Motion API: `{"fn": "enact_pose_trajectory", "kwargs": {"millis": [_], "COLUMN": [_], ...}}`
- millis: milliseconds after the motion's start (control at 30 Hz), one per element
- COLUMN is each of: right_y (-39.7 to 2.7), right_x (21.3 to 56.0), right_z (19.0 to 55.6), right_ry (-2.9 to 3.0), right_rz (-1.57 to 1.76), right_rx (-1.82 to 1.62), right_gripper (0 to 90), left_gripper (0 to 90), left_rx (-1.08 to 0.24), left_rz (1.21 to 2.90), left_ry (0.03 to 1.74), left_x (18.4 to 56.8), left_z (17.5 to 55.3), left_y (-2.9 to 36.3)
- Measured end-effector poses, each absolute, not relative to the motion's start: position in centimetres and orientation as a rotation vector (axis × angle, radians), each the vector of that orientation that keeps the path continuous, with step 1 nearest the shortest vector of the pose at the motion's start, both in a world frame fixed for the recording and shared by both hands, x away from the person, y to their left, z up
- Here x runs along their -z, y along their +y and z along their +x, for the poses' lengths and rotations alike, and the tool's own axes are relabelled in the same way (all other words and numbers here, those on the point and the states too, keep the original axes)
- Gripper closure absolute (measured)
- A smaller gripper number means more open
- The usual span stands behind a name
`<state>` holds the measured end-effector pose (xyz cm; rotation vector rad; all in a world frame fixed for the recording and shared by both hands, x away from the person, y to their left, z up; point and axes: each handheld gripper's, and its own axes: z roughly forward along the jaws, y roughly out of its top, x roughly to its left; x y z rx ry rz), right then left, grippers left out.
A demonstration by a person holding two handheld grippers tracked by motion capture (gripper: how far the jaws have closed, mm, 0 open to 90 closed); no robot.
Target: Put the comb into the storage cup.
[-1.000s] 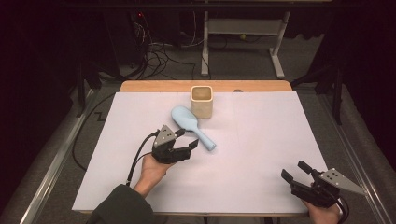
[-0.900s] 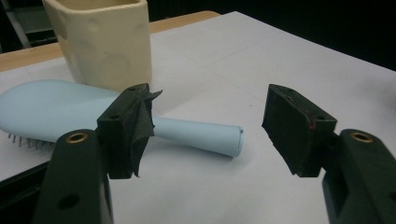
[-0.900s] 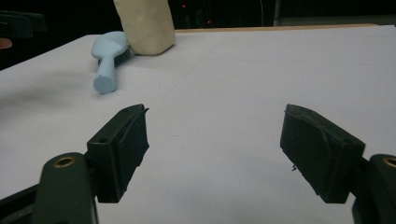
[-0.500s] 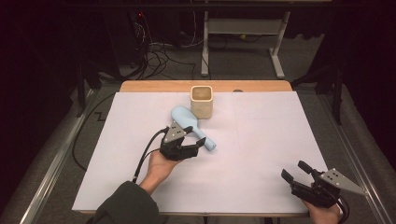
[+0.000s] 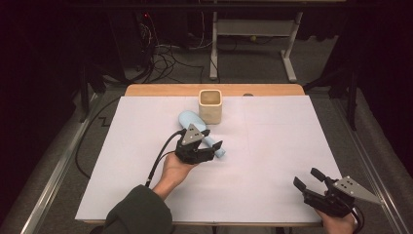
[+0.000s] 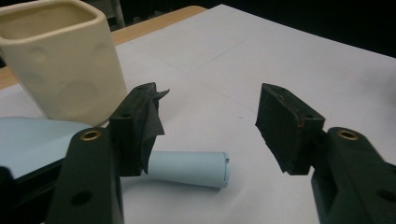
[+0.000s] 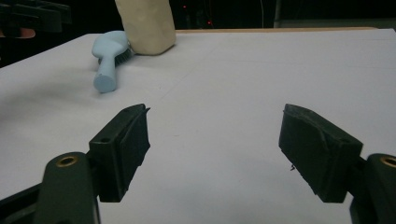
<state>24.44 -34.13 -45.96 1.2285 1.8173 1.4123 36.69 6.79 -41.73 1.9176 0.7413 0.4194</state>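
Brush [image 5: 202, 135] lies flat on white sheet [image 5: 272, 146], head beside beige cup [image 5: 210, 106], not yet gripped. Left gripper [image 5: 214, 148] set over handle [image 6: 189, 169], jaws apart, just been closing. Right gripper [image 5: 308, 178] parked open, well apart.

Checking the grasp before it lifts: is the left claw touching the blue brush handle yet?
Apart. The left gripper view shows the left claw open, the blue brush handle lying between its pads with white sheet visible on the right.

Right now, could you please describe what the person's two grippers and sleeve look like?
Both are black, two-jawed tools with flat dark pads and brass-coloured pivot rivets. The left gripper and the right gripper each carry a grey three-cornered plate on top. A black cable trails from the left one. The left forearm wears a dark green sleeve.
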Motion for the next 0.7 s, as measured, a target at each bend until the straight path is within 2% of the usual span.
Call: {"fn": "enact_pose_trajectory", "kwargs": {"millis": [267, 700], "right_y": [-34.1, -34.2], "right_x": [45.9, 45.9], "right_z": [24.4, 24.4], "right_ry": [1.819, 1.816], "right_rz": [1.228, 1.229], "right_rx": [-1.419, -1.428], "right_gripper": [25.1, 25.8], "left_gripper": [44.9, 43.6], "left_rx": [-0.377, -0.342], "left_rz": [1.924, 1.972], "left_ry": [0.767, 0.814], "left_x": [41.2, 40.5], "left_z": [37.9, 39.4], "left_y": [6.1, 5.0]}}
